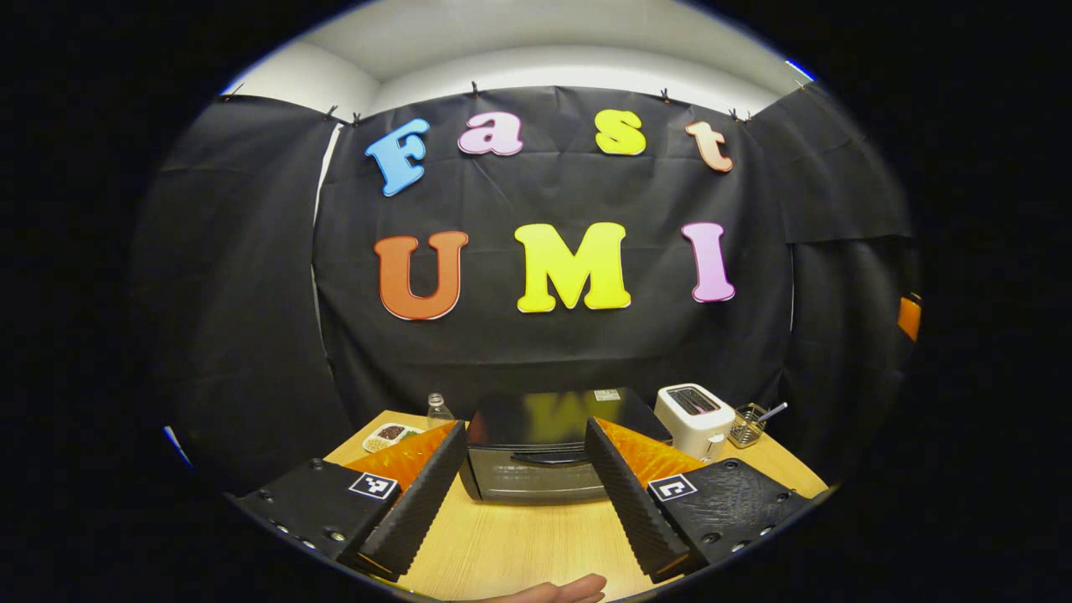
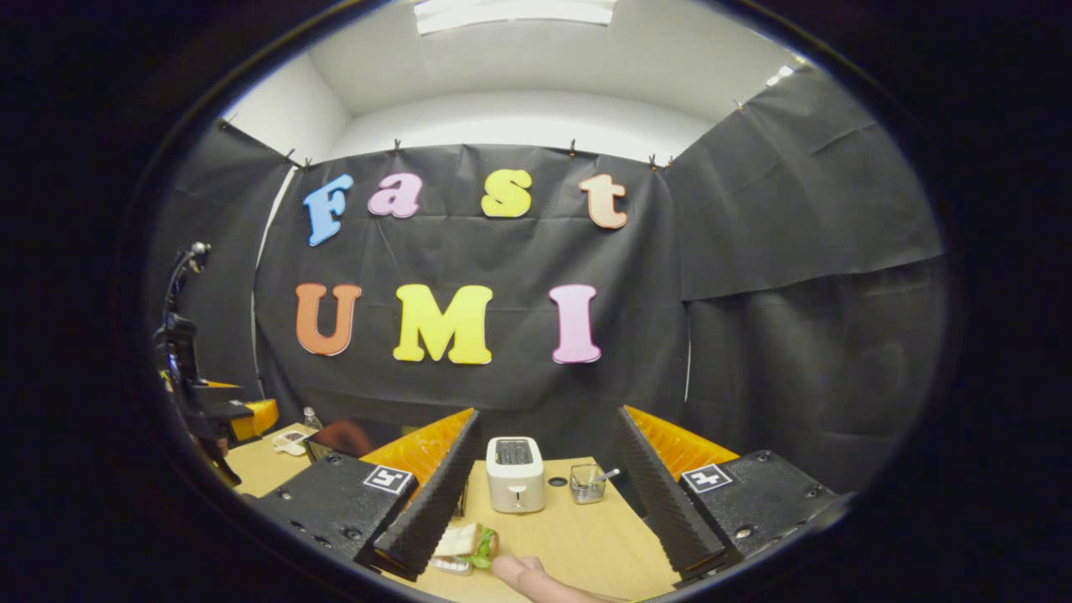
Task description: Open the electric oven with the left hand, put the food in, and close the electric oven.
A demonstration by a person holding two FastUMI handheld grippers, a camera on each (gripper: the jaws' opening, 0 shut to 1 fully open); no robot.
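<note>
The left gripper (image 1: 523, 486) hovers spread apart before the closed electric oven (image 1: 544, 448); the right gripper (image 2: 548, 494) gapes wide, the sandwich (image 2: 465, 546) just beside its left finger.

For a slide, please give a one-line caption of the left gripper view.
Open left claw faces the closed electric oven on the wooden table, toaster at its right.

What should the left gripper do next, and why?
Probably move forward to the oven door's handle. The door looks shut, the left gripper is open and apart from it, and the sandwich lies on the table.
</note>
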